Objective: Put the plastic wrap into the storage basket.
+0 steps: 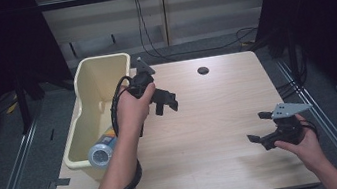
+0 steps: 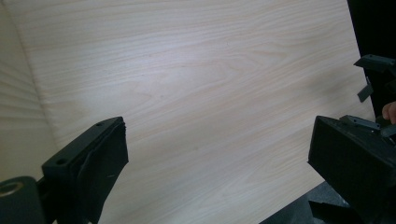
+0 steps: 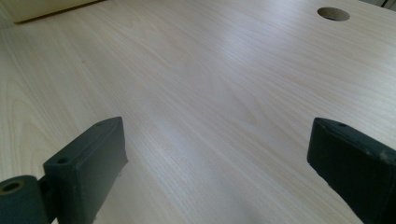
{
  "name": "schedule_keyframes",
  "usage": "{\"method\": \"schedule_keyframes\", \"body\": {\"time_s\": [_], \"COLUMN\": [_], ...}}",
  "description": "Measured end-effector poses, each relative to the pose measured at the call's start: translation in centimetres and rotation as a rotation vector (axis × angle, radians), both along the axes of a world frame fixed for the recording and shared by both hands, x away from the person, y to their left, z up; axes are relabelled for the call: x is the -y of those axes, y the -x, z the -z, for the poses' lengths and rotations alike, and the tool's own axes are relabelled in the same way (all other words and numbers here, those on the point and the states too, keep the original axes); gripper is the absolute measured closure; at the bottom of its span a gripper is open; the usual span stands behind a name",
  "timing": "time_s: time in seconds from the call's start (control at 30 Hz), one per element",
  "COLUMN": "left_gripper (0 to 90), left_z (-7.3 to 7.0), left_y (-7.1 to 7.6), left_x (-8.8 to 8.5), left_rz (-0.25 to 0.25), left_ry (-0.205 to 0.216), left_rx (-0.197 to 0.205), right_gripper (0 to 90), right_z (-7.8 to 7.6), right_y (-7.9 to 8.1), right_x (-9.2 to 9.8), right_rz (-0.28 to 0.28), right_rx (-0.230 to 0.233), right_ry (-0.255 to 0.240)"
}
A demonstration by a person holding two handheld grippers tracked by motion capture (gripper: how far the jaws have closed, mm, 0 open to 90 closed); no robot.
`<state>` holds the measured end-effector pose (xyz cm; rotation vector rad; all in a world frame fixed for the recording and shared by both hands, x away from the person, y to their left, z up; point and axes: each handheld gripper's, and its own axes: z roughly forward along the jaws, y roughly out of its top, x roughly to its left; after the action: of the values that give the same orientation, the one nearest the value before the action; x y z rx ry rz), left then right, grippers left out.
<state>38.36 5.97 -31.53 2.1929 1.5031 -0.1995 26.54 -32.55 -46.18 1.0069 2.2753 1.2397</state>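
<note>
High view: cream bin (image 1: 90, 117) with blue-lidded jar (image 1: 100, 154); both claws (image 1: 167, 104) (image 1: 258, 127) wide open, empty.

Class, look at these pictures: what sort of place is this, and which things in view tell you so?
Probably a lab recording station: a bare wooden table ringed by black curtains, with loose cables on the floor behind, and a hand-held gripper in use.

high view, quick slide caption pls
Both open grippers, left and right, hover above a wooden table beside a cream bin.
</note>
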Motion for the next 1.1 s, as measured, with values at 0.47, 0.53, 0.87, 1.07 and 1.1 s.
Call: {"method": "schedule_keyframes", "body": {"time_s": [0.47,0.53,0.87,1.07,1.1], "left_gripper": [4.6,4.6,4.9,4.7,4.8], "left_z": [1.6,1.7,3.5,4.7,4.9], "left_y": [0.3,0.4,0.8,1.1,1.2], "left_x": [1.1,1.2,2.0,2.3,2.4], "left_rz": [0.033,0.040,0.063,0.075,0.075], "left_ry": [0.010,0.013,0.022,0.032,0.039], "left_rx": [-0.013,-0.005,-0.010,-0.017,-0.021], "right_gripper": [4.3,4.3,4.3,4.4,4.4], "right_z": [0.1,0.1,0.1,0.1,0.1], "right_y": [0.0,0.0,0.0,0.0,-0.1], "right_x": [-0.1,-0.1,-0.1,-0.1,-0.1], "right_rz": [-0.001,-0.005,-0.003,-0.007,-0.008], "right_rx": [0.001,0.001,-0.003,-0.004,-0.004], "right_ry": [0.006,0.006,0.008,0.008,0.009]}}
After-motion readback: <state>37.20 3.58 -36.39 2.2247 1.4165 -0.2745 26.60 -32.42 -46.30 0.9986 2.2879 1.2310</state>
